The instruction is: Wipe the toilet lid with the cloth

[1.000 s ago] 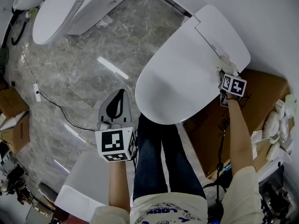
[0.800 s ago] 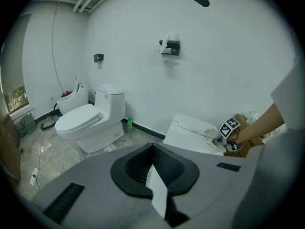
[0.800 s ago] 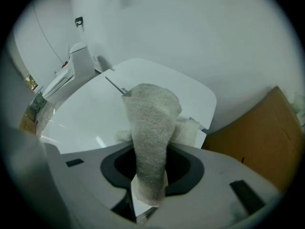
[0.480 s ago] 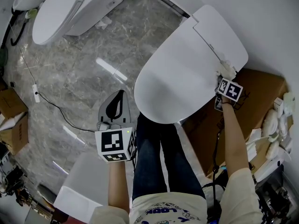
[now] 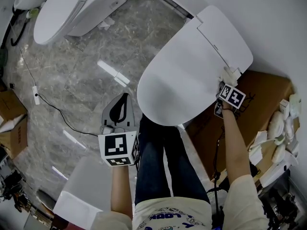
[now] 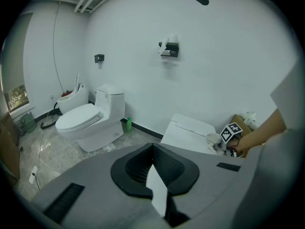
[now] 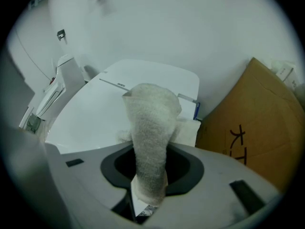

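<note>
Toilet lid (image 5: pixel 187 75): cloth (image 7: pixel 150 128) in right hand-held gripper (image 5: pixel 227 84)

Lid (image 5: pixel 184 75) top free, box (image 5: pixel 266 104) (cardboard) crowds rt.

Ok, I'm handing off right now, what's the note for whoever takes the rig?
Right gripper: shut on the cloth, at the toilet lid's back right edge by the hinge, next to the cardboard box.
Left gripper: shut, empty, held over the floor left of the lid.
Done: cannot tell how much is wiped; the lid is closed, with no marks visible.
Left: probably sweep the cloth across the lid toward its front.
</note>
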